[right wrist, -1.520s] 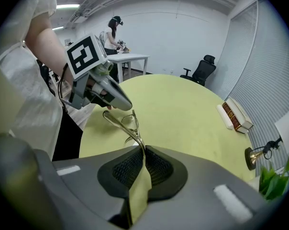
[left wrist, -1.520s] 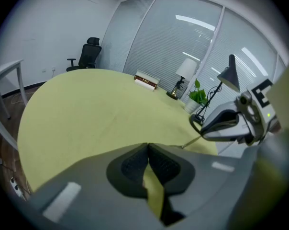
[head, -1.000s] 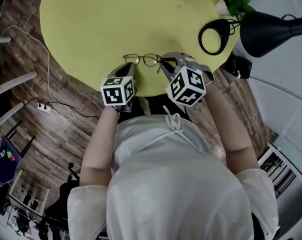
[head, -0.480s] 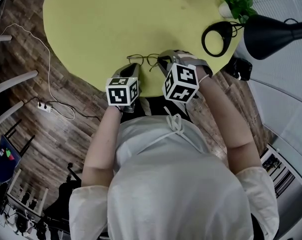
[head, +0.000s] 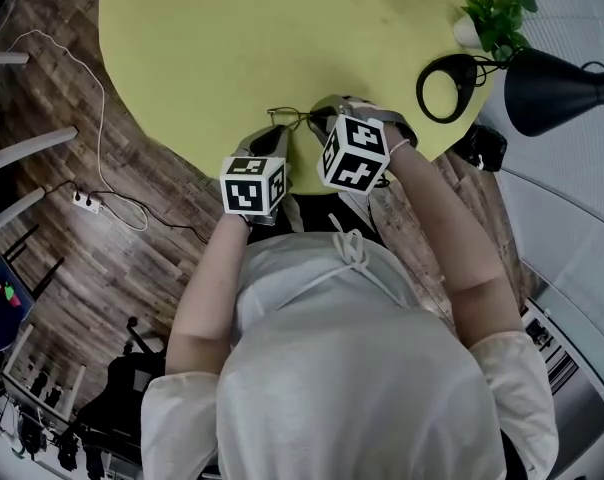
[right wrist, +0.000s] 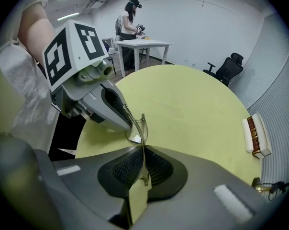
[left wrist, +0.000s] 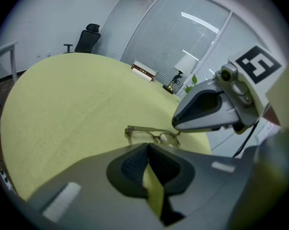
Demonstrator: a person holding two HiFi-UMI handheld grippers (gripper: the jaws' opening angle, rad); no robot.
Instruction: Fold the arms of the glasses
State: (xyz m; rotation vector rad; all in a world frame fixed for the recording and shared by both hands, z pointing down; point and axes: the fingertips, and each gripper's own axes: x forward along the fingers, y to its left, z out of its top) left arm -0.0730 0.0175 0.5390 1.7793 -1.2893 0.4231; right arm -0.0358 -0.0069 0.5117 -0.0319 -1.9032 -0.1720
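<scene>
Clear-framed glasses (head: 294, 118) sit on the round yellow-green table (head: 232, 38) close to its near edge. My right gripper (head: 322, 114) points steeply down and is shut on one thin arm of the glasses (right wrist: 143, 163), which runs between its pads; the frame (right wrist: 137, 128) shows edge-on just beyond. My left gripper (head: 274, 138) stands just short of the frame (left wrist: 151, 134). Its jaws (left wrist: 148, 146) meet, and I see nothing between them. The right gripper's grey body (left wrist: 206, 110) hangs over the glasses' right end, and the left gripper (right wrist: 94, 99) shows beside the lens.
A black desk lamp (head: 562, 88) with a ring base (head: 447, 80) and a small plant (head: 497, 18) stand at the table's right edge. A flat box (right wrist: 255, 135) lies far across the table. A cable and power strip (head: 82, 200) lie on the floor at the left.
My right gripper has moved left and slightly down towards the left gripper, rolling a little, with the glasses' arm still in it. The left gripper has kept its place.
</scene>
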